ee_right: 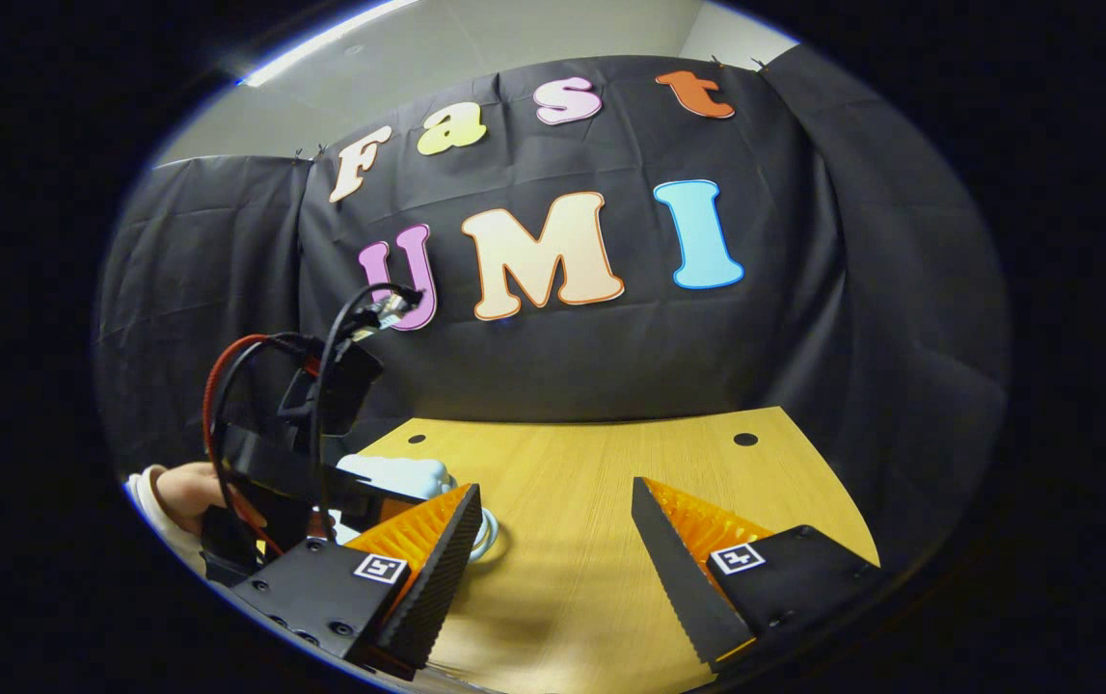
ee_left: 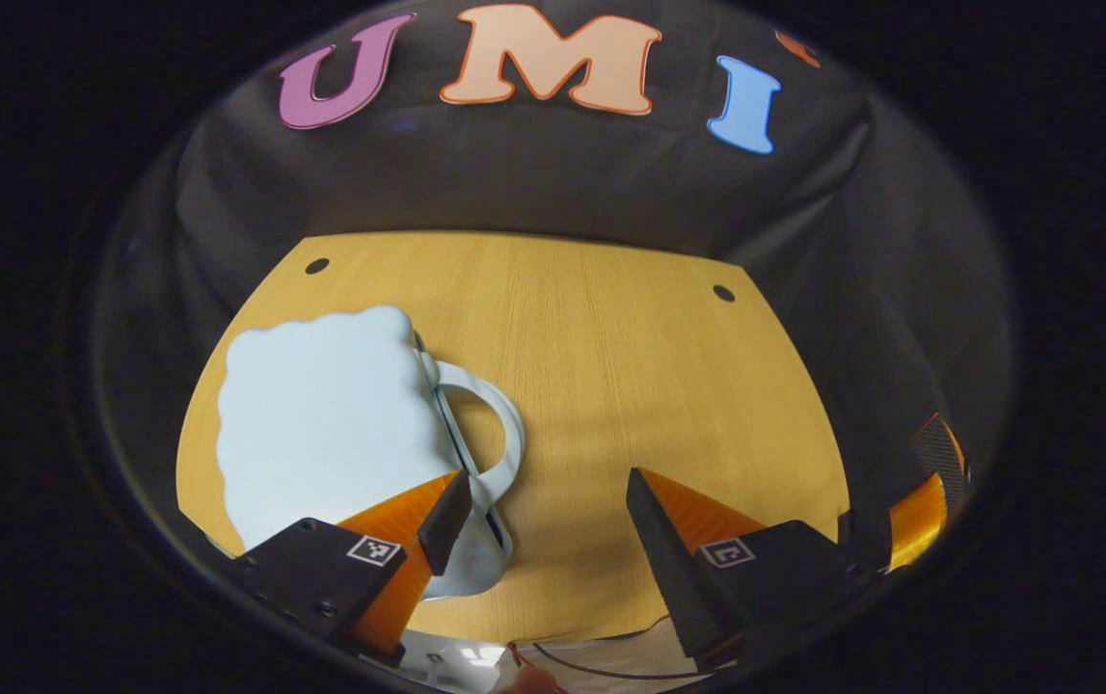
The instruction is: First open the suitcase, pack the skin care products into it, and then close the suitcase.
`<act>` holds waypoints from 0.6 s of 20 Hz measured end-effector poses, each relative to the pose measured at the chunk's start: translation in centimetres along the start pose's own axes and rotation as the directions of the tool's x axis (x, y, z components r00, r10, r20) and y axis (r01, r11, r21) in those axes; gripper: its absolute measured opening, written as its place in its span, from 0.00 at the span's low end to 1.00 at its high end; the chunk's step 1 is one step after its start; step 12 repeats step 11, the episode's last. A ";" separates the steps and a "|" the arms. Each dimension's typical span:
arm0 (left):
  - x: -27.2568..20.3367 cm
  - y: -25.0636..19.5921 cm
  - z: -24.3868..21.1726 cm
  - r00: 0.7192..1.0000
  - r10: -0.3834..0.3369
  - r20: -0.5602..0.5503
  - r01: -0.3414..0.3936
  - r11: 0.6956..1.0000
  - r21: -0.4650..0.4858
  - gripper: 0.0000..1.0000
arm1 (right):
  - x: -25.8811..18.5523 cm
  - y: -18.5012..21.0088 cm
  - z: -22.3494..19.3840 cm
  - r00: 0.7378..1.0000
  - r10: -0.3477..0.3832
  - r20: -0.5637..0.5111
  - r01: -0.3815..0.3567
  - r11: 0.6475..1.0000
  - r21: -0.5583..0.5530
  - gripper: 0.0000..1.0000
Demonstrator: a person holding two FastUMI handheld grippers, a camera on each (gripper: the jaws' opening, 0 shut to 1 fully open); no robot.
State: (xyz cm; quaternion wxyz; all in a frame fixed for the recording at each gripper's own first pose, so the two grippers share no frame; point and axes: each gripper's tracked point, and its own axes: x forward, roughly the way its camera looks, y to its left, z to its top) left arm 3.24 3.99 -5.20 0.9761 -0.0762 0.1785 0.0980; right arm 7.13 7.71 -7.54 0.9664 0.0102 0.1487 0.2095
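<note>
Pale blue suitcase, closed, lies flat at the wooden table's left side, handle facing centre. Left gripper and right gripper gape, holding nothing. Opening likely requires catching the lid edge beside the handle.

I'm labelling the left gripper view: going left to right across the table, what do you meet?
Suitcase → its handle → bare table → the other gripper at the right edge.
</note>
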 end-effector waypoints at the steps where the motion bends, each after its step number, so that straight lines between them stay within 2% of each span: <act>1: -0.7 -0.4 0.0 1.000 -0.005 0.019 0.005 1.000 -0.013 0.96 | -0.2 -0.1 0.1 1.000 0.001 0.005 -0.001 1.000 0.001 0.98; 2: -1.2 -0.7 0.2 0.999 -0.015 0.044 0.016 1.000 -0.019 0.96 | -0.2 -0.1 0.2 1.000 -0.001 0.007 0.001 1.000 0.000 0.93; 3: -1.1 -0.6 0.4 0.998 -0.012 0.059 0.012 1.000 -0.014 0.96 | -0.3 -0.3 0.2 1.000 -0.004 0.009 0.004 1.000 -0.002 0.93; 4: -1.5 -0.7 0.3 0.998 -0.005 0.068 0.005 1.000 0.006 0.96 | -0.3 -0.3 0.3 1.000 -0.002 0.010 0.002 1.000 0.000 0.98; 7: -2.2 -1.1 -0.2 0.998 -0.010 0.069 0.004 0.997 0.079 0.96 | -0.5 -0.2 0.5 1.000 0.002 0.016 -0.002 1.000 0.001 0.98; 12: -2.2 -1.3 -0.5 0.999 -0.020 0.041 0.017 0.996 0.087 0.96 | -0.7 -0.1 0.5 1.000 0.003 0.016 -0.003 1.000 0.000 0.98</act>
